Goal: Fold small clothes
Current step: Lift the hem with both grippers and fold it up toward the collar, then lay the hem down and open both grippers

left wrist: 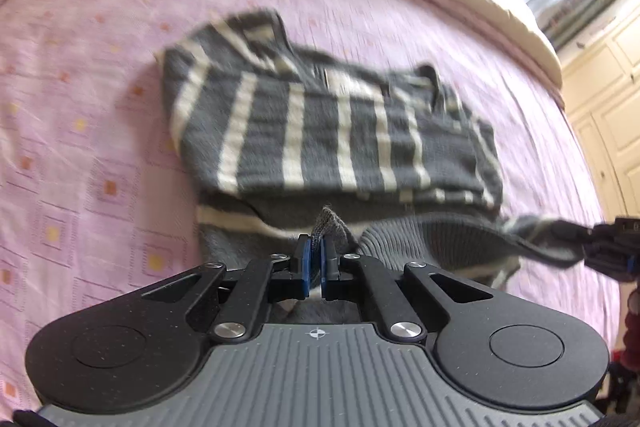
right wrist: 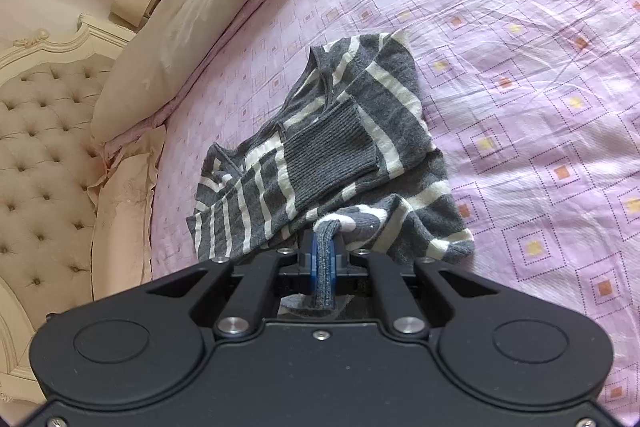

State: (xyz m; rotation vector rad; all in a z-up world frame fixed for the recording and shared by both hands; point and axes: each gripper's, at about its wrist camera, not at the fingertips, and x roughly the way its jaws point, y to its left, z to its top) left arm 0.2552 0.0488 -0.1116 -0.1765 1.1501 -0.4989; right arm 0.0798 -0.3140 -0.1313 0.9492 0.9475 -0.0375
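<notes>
The striped sweater [left wrist: 320, 131] lies across the middle of the left wrist view on the pink bedsheet [left wrist: 80, 107], already doubled over itself: a sleeve with its ribbed cuff is laid across the body near the centre of the right wrist view, so the side folds look done, or nearly. What seems left is the last fold, bringing the near edge up over the rest, and both tools are set for it. The left gripper [left wrist: 315, 255], low centre of its frame, has its blue pads pressed together on a tuft of the grey knit at the near edge; the right gripper [right wrist: 324, 259], low centre of its own frame, is pinching a bunched strip of the same hem, which trails back between its fingers. The cloth between the two grips hangs slack and uneven, so the fold may land crooked unless it is drawn taut. A cream pillow [right wrist: 180, 27] sits in the upper left of the right wrist view beside a tufted headboard [right wrist: 44, 155], both well apart from the sweater; nothing lies in the path of the fold
</notes>
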